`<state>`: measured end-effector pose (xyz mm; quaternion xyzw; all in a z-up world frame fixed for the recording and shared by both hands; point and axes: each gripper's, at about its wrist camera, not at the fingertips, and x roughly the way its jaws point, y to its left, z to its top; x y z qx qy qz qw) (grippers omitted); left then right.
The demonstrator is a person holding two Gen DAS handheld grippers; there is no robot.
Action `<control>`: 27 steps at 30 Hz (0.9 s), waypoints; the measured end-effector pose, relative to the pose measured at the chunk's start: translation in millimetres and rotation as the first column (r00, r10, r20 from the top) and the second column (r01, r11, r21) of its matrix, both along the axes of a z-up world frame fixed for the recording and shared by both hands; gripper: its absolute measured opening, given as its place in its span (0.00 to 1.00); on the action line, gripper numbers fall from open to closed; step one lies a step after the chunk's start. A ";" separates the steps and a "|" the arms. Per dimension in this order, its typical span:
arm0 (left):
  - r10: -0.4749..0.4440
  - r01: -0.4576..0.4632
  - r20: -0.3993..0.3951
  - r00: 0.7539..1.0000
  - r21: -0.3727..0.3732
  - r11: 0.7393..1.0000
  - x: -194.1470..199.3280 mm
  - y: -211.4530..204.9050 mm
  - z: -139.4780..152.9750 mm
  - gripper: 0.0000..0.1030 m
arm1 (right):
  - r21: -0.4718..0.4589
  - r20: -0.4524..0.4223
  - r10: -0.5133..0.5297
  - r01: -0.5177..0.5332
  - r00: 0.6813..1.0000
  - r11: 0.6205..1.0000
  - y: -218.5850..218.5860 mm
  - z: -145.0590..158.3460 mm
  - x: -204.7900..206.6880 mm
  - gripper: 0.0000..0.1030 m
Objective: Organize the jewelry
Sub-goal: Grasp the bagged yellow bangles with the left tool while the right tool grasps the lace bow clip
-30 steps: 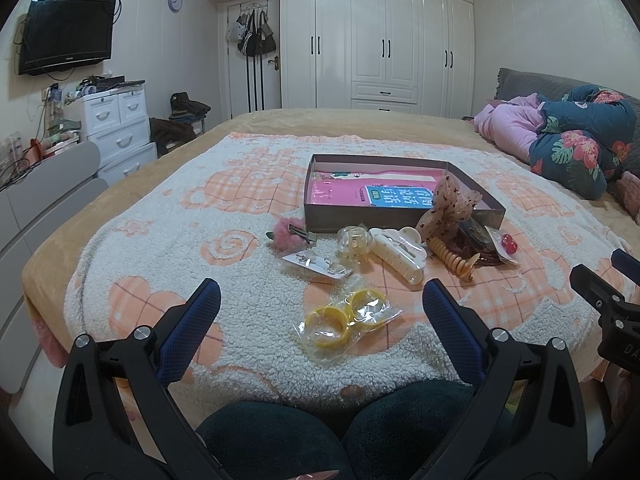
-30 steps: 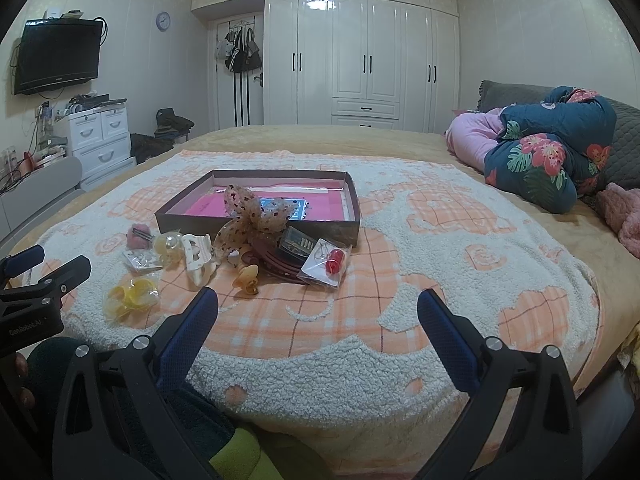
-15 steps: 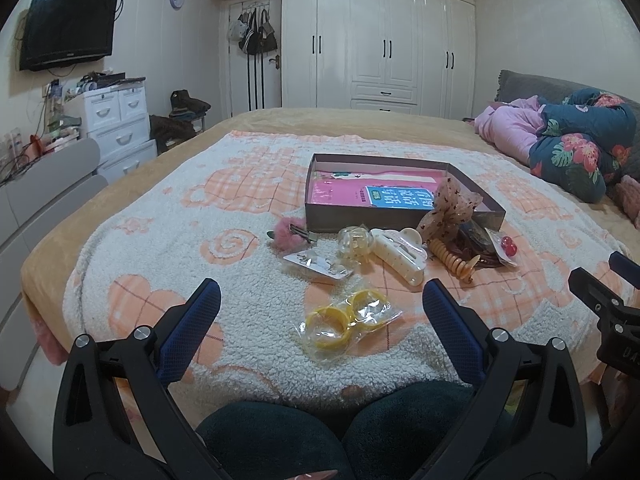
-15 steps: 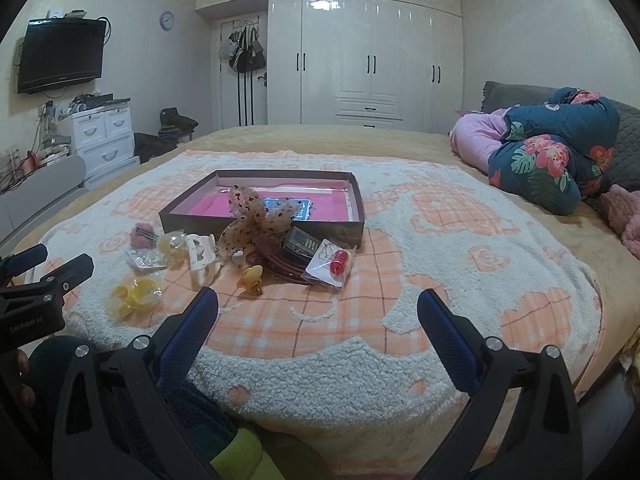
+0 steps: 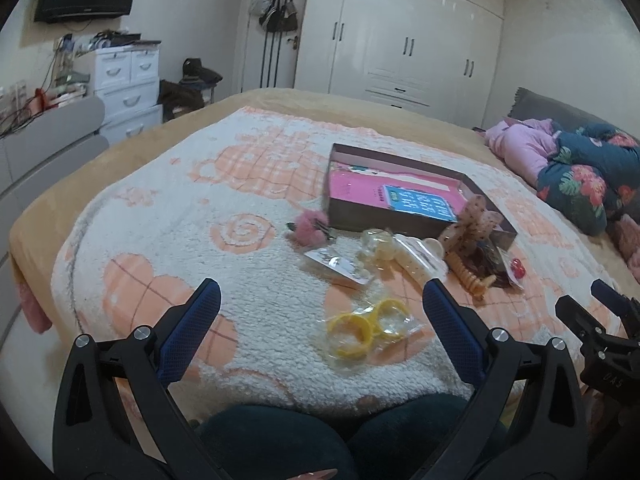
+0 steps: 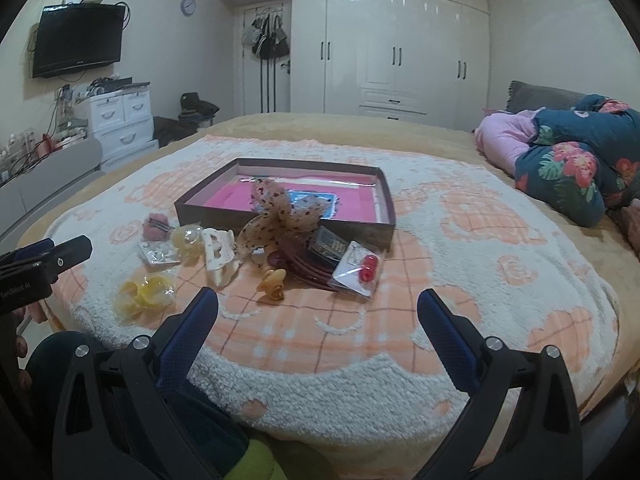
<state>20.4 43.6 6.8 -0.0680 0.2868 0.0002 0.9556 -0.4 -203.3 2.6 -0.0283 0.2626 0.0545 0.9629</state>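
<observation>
— Both grippers, left gripper (image 5: 320, 308) and right gripper (image 6: 318, 310)?
— Spread wide, holding nothing.
— Jewelry?
— Yellow bangles (image 5: 366, 326) at twelve o'clock of the left; box (image 6: 384, 200) beyond.

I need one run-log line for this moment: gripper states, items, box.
left gripper: open, empty | right gripper: open, empty | bagged yellow rings: on blanket | shallow brown cardboard box: no jewelry inside

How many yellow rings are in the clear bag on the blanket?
2. Both yellow rings lie side by side inside one clear bag, nearest the left hand-held gripper. The plastic blurs them, so a third could be hidden.
</observation>
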 end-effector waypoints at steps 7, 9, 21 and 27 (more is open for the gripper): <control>0.001 -0.001 -0.048 0.999 0.009 1.000 21.4 15.0 -1.2 0.90 | 0.015 -0.048 0.043 -0.042 0.998 0.999 4.5 -0.8 31.7 0.94; -0.040 0.042 -0.087 0.995 0.022 0.999 30.3 13.5 -4.6 0.90 | 0.031 -0.078 0.050 -0.047 0.996 0.998 3.0 -2.6 44.8 0.94; -0.389 0.440 -0.278 0.878 0.151 0.885 67.8 -28.7 -33.6 0.90 | 0.049 -0.169 0.078 -0.070 0.982 0.996 -3.9 -6.7 114.6 0.94; -0.474 0.538 -0.335 0.814 0.129 0.833 80.8 -33.0 -48.2 0.77 | 0.060 -0.209 0.100 -0.089 0.973 0.994 7.6 -11.7 147.6 0.94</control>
